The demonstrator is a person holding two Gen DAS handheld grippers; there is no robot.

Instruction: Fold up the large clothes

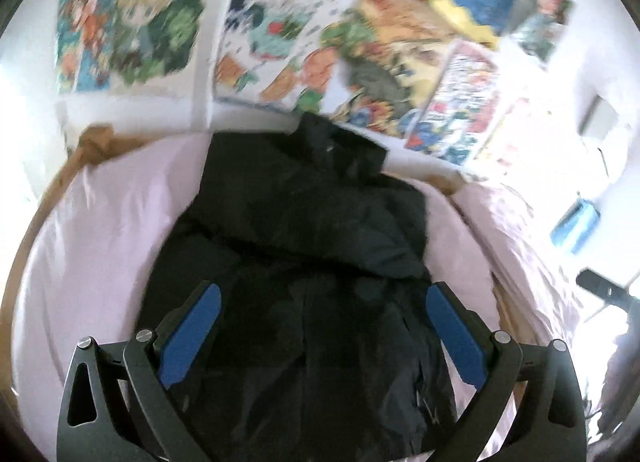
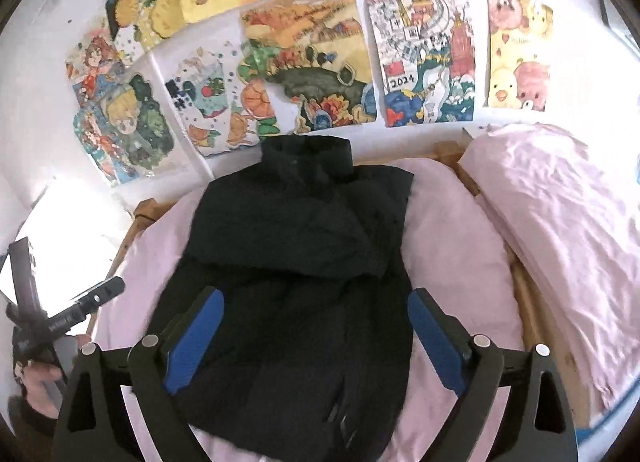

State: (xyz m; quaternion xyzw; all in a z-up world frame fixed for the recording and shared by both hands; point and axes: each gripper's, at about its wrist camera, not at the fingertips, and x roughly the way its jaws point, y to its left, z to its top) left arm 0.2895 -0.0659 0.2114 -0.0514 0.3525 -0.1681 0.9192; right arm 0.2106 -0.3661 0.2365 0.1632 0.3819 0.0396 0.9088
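Black jacket (image 2: pixel 296 274) lay flat on a pale pink sheet (image 2: pixel 448 222) covering the bed, collar toward the wall, sleeves folded in across the chest. Wooden bed frame (image 2: pixel 446 152) showed along the far edge and the sides. A pink-covered pillow (image 2: pixel 560 222) sat to the right, beside the jacket and apart from it.

White wall (image 2: pixel 420 130) behind the bed was hung with colourful drawings (image 2: pixel 424 58), one marked 2024.

Left gripper (image 1: pixel 320 330) hung above the jacket's lower part, fingers spread wide, nothing between them. Right gripper (image 2: pixel 314 332) likewise released, blue pads well apart, gripping nothing. Left-wrist view was blurred. A hand (image 2: pixel 42 382) holding the other gripper's handle showed at the lower left of the right-wrist view.
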